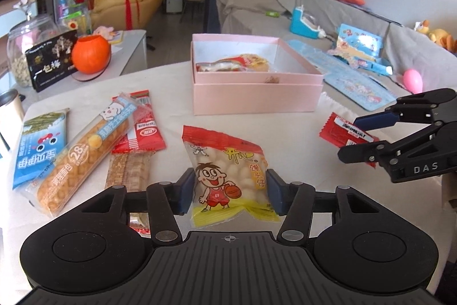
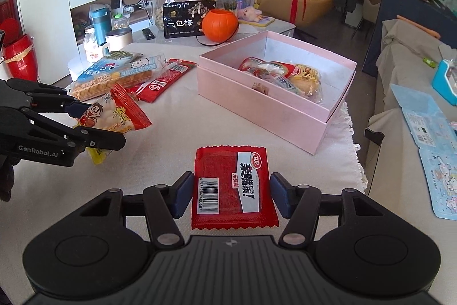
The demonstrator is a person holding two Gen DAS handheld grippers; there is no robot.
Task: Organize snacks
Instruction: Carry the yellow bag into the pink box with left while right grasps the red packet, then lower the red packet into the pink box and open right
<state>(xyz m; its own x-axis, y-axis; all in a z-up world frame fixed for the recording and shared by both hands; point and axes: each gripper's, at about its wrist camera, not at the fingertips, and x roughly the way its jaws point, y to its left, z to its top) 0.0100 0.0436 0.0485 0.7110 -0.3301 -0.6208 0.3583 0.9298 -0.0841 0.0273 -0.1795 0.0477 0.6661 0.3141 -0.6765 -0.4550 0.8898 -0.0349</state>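
Left wrist view, left to right, everything placed off the pink box (image 1: 254, 97): loose packets are lying left of and nearer than the box on the tabletop (image 1: 171, 116) — blue packet (image 1: 37, 145), long bread stick pack (image 1: 85, 150), red strip pack (image 1: 142, 125). Left gripper (image 1: 230, 190) is pinching the cartoon puff bag (image 1: 228, 176) by both side edges, in front of the box and, judging by its tilt, off the cloth. Right gripper (image 1: 361, 137) is sitting right of the box, fingers closed on the red flat packet (image 1: 345, 133).

Right wrist view is confirming it: right gripper (image 2: 231, 195) is clamping the red flat packet (image 2: 232, 187) edge to edge, short of the near wall of the box (image 2: 257, 110).

Handling, my read: puff bag is light, air-filled, crinkly film, contents crushable, so side-seam grip and light squeeze. Red packet is thin, flexible, slick; edge grip is fine.

Hard to see: box contents are only partly showing behind the walls, a small brown item at the inner wall is unidentifiable, and the tabletop's near side is hiding under the gripper bodies.
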